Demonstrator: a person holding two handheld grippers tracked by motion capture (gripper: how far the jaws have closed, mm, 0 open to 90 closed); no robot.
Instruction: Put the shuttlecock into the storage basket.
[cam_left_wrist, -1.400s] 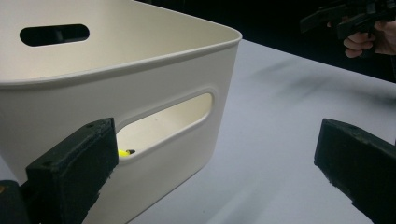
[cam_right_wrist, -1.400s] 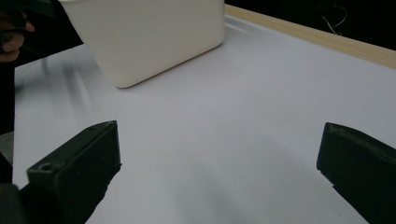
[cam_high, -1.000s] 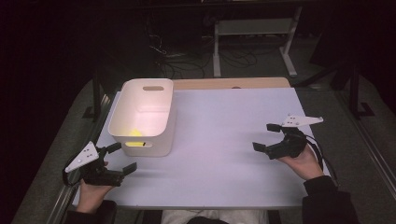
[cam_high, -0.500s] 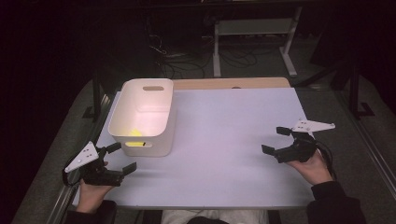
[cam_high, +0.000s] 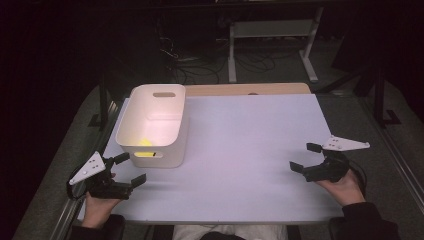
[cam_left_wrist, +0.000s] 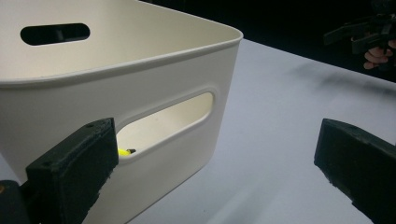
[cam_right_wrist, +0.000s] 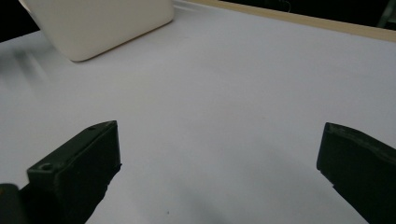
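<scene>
Bin: a white bin (cam_high: 152, 125) is sitting near the left edge of the desk (cam_high: 250, 150), closer to the far left corner.
Yellow thing: something small and yellow (cam_high: 145, 142) is lying inside the bin, at its near end; it is peeking through the handle hole (cam_left_wrist: 163, 123) in the left gripper view.
Left claw (cam_high: 125, 170): it is open wide, holding nothing, waiting just by the bin's near wall at the near left corner.
Right claw (cam_high: 305, 157): it is open wide too, holding nothing, hanging over the desk near the right edge, well away from the bin.
Done: the yellow thing is already in the bin.
Left to do: probably nothing; the rest of the desk is looking bare.
</scene>
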